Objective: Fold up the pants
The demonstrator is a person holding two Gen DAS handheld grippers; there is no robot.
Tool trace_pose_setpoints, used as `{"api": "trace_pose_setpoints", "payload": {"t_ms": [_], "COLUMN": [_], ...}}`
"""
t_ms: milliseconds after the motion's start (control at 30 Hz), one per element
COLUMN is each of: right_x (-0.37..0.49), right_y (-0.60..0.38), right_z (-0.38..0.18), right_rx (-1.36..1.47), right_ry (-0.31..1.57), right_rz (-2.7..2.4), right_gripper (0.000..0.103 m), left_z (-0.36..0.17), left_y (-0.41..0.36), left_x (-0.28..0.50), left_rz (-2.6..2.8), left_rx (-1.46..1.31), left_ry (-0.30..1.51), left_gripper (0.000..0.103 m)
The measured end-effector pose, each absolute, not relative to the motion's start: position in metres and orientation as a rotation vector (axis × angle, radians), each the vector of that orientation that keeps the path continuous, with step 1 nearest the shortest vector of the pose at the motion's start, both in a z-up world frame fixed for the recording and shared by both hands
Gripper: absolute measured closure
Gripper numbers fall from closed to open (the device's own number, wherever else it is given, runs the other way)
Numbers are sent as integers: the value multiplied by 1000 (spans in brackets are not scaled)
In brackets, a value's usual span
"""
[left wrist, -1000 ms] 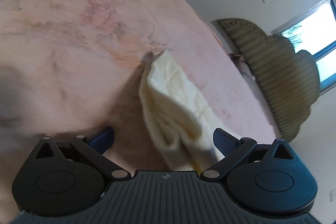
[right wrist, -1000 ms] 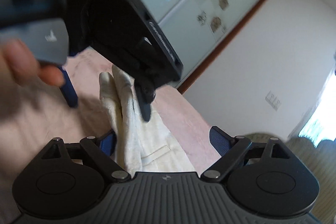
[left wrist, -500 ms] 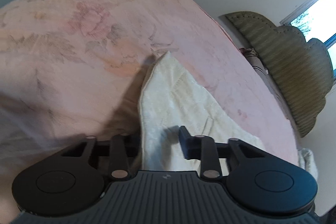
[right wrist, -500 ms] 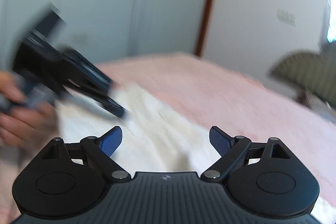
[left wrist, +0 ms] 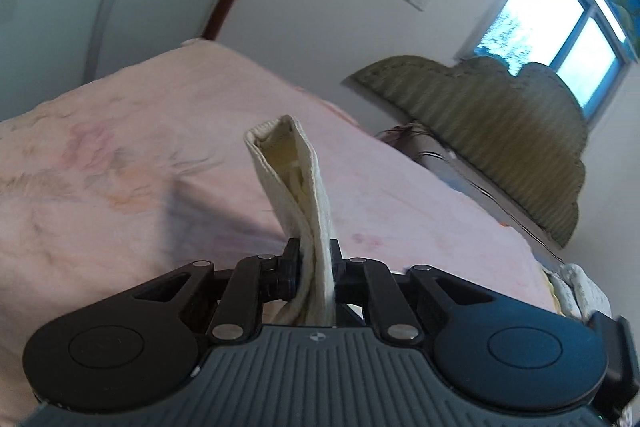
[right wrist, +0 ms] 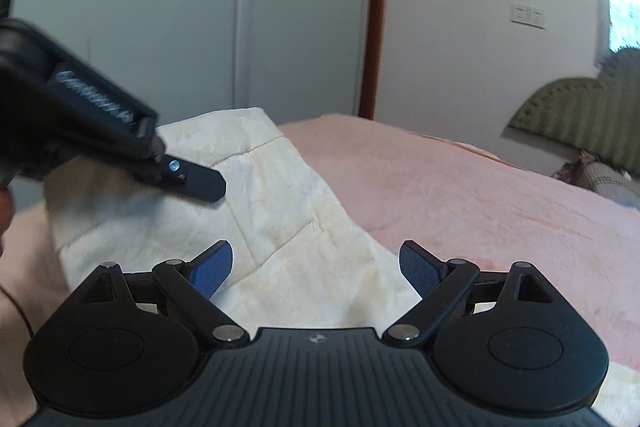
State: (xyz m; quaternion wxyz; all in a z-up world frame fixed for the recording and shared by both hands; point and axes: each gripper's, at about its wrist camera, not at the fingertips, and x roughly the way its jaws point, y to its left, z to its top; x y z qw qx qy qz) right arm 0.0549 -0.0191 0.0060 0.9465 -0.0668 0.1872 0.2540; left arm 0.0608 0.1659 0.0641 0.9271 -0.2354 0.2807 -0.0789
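Left wrist view: our left gripper (left wrist: 316,263) has just clamped the cream pants (left wrist: 296,183) over the pink bedspread (left wrist: 120,163), headboard (left wrist: 500,135) at two o'clock, while our right gripper (right wrist: 316,267) gapes empty.

pink floral bedspread (left wrist: 140,155) covering the bed | olive scalloped headboard (left wrist: 500,131) standing under the window (left wrist: 560,19) | wall socket (right wrist: 528,15) sitting beside brown door frame (right wrist: 370,27)

No words or numbers that I can read. In my right wrist view, the left claw (right wrist: 188,183) crosses the left of the frame with raised lettering along its black arm, too blurred to make out. A small emblem sits on each claw's grey ribbed housing, bottom centre; no letters.
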Motion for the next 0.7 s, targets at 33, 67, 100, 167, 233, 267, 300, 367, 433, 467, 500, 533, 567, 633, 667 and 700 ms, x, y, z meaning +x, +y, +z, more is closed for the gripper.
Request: {"api": "trace_pose_setpoints", "payload": {"t_ms": [33,67,100,167,233,267,300,367,433,467,500,533,567,633,667,700], "right_x": [51,50,48,42,31,32,27,21,23,22,29,28,28,25,24,22], "right_y": [-27,-34,-41,-56,-72,-82,-92,-118,-146,-161,-176,-189,-201,-223,-232,-241], "right_z": [8,10,11,13,15,16,18,21,22,23,21,19,17,11,8,5], "right_rx": [-97,-61,-37,-6,17,33,53,112,200,240,269,285,296,313,315,313], "right_ry": [374,374,370,348,326,318,311,298,289,291,298,303,310,335,345,350], "right_rz": [518,522,517,503,482,469,457,434,420,409,396,383,367,317,289,263], "right_gripper": [12,12,12,12,12,12,12,12,12,12,12,12,12,12,12,12], "left_z": [68,72,76,80,84,85,86,86,85,83,81,78,73,64,59,56], "left_y": [155,145,132,110,89,77,65,41,17,3,-10,-23,-38,-65,-78,-91], "left_x": [58,55,52,47,46,46,46,48,52,55,58,60,64,68,69,67], "left_rz": [-167,-168,-176,-206,-241,-263,-281,-319,-365,-390,-409,-426,-442,-467,-479,-491], "left_rx": [-466,-442,-419,-397,-376,-364,-349,-322,-311,-309,-302,-292,-280,-251,-235,-220], "left_ry": [567,555,542,529,526,526,525,529,540,548,558,570,584,602,609,611], "left_gripper": [91,91,90,89,87,86,85,84,82,82,82,81,81,78,77,74]}}
